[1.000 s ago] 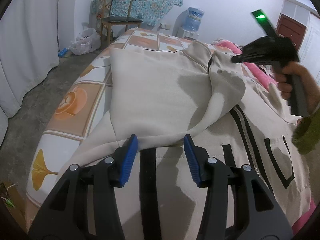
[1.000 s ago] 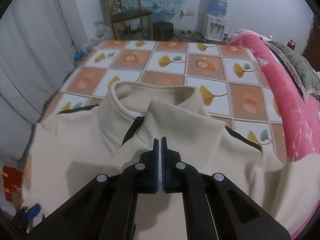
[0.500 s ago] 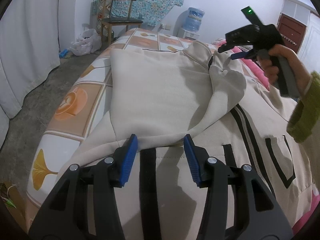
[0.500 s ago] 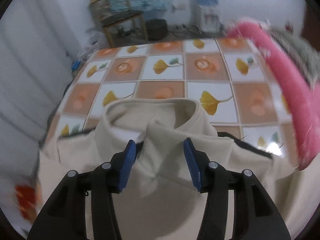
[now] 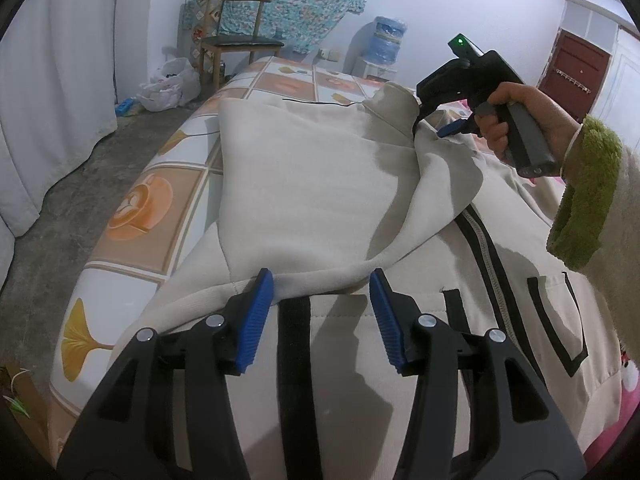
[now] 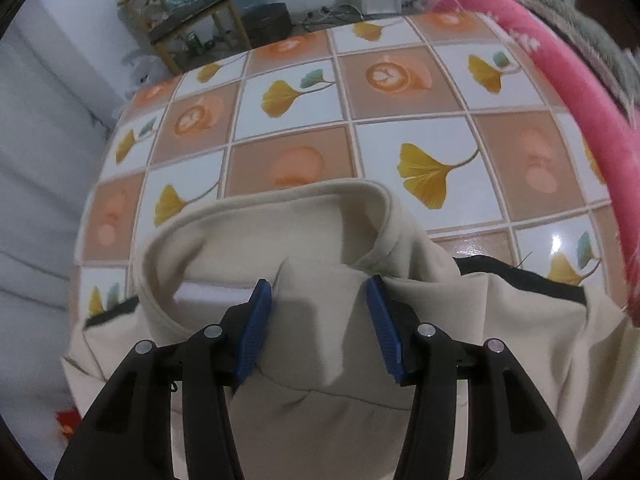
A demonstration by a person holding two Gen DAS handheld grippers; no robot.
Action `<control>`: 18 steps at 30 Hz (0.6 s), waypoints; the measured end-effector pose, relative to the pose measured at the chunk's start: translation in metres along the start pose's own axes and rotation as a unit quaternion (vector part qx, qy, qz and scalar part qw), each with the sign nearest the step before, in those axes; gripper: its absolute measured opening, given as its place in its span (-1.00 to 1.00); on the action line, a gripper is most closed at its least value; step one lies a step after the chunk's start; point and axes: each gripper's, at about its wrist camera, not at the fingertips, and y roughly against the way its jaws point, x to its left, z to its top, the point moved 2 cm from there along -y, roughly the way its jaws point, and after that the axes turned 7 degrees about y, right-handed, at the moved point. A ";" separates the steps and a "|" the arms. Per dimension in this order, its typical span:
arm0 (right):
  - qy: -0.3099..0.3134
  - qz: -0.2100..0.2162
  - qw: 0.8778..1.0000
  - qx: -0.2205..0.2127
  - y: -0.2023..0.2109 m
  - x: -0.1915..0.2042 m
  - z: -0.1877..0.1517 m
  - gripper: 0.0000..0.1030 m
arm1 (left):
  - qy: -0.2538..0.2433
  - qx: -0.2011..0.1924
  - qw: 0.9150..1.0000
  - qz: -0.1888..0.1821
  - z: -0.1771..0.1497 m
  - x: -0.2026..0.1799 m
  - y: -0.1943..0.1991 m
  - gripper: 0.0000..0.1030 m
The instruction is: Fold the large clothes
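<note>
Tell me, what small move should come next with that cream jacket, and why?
Probably close the right tongs on the collar. They stand open with cream fabric between the pads, right at the jacket neck, gripping nothing. The left tongs also wait open, by the folded sleeve's edge.

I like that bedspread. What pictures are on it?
Yellow ginkgo leaves and orange coffee cups on the checked bedspread; right wrist view shows it best.

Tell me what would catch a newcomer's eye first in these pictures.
A big cream jacket with black trim lies spread over a tablecloth of orange coffee cups and yellow leaves, one side already folded across. The right gripper hangs open at the collar, held by a hand in a green cuff. The left gripper sits open at the folded edge nearest the camera.
</note>
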 end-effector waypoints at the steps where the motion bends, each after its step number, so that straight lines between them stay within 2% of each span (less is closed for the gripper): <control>1: 0.003 0.002 1.000 -0.003 0.002 0.001 -0.003 -0.05 | 0.000 0.000 1.000 0.000 0.000 0.000 0.000 -0.06; 3: 0.009 0.004 1.000 -0.006 0.006 0.001 -0.008 -0.05 | 0.001 0.000 1.000 -0.001 0.000 0.000 0.000 -0.06; 6: 0.016 0.008 1.000 -0.006 0.005 -0.003 -0.010 -0.24 | 0.000 0.000 1.000 0.000 0.000 0.000 0.000 -0.06; 8: 0.013 0.029 0.999 -0.001 0.005 -0.005 -0.010 -0.63 | -0.001 0.000 1.000 0.000 0.000 0.000 0.000 -0.06; 10: 0.010 0.039 0.999 0.005 0.005 -0.007 -0.009 -0.77 | -0.001 0.000 1.000 0.000 0.000 0.000 0.000 -0.06; 12: 0.006 0.050 0.999 0.003 0.007 -0.009 -0.009 -0.81 | -0.001 0.000 1.000 0.000 0.000 0.000 0.000 -0.06; 15: -0.016 0.089 0.996 -0.013 0.021 -0.018 -0.013 -0.82 | 0.000 0.000 1.000 -0.001 0.000 0.000 0.000 -0.06; 18: -0.023 0.141 0.988 -0.052 0.055 -0.027 -0.020 -0.82 | 0.000 0.000 1.000 -0.002 0.001 -0.001 0.000 -0.06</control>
